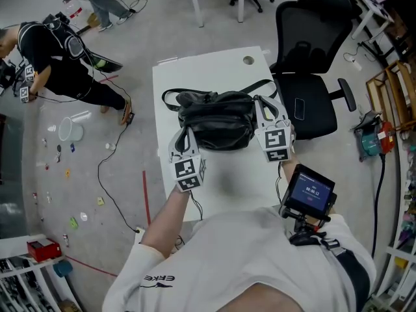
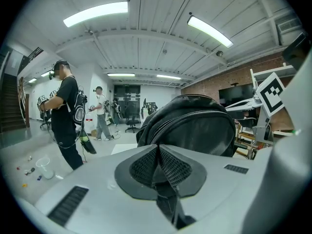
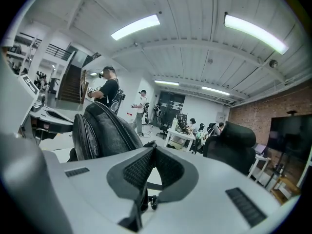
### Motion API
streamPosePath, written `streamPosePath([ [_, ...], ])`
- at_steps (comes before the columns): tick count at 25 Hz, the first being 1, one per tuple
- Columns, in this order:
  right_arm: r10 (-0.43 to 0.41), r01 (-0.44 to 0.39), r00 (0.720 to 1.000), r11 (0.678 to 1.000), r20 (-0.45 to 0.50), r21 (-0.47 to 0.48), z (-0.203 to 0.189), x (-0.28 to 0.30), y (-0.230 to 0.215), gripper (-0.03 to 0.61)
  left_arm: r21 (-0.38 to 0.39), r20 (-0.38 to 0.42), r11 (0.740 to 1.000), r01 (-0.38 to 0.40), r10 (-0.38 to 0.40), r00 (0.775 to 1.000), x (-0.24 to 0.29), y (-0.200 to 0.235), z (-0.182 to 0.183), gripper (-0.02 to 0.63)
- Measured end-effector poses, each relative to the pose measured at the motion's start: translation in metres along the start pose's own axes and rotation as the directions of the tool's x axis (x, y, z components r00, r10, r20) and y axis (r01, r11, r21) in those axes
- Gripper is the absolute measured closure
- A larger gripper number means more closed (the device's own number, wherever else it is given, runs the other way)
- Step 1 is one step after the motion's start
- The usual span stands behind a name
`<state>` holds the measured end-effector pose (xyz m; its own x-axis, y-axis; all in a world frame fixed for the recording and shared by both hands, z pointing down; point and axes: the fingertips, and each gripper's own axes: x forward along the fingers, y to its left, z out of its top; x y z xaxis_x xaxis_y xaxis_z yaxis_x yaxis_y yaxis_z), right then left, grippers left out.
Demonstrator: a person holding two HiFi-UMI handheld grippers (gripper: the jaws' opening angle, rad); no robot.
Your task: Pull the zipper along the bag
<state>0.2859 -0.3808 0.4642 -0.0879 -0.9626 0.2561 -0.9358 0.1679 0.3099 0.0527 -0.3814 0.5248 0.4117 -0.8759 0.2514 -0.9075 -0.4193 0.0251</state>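
A black leather bag lies on the white table, its strap trailing toward the far edge. My left gripper is at the bag's front left corner. In the left gripper view the left gripper is shut, dark bag material shows in the slit, and the bag with its curved zipper rises just beyond. My right gripper is at the bag's right end. In the right gripper view the right gripper is shut on a small dark zipper pull, with the bag to its left.
A black office chair stands by the table's far right corner. A person in black bends over on the floor at left, among cables and small scattered items. A small screen sits near the right forearm.
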Motion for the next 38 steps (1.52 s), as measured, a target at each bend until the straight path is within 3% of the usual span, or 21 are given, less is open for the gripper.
streamPosePath([
  [23, -0.027, 0.028, 0.999, 0.998, 0.027, -0.062, 0.063, -0.01, 0.039, 0.56, 0.032, 0.023, 0.989, 0.145, -0.146, 0.989, -0.011, 0.012, 0.002, 0.611],
  [38, -0.026, 0.029, 0.999, 0.994, 0.026, -0.106, 0.087, 0.003, 0.066, 0.56, 0.03, 0.043, 0.985, 0.168, -0.169, 0.985, -0.008, 0.03, 0.001, 0.611],
])
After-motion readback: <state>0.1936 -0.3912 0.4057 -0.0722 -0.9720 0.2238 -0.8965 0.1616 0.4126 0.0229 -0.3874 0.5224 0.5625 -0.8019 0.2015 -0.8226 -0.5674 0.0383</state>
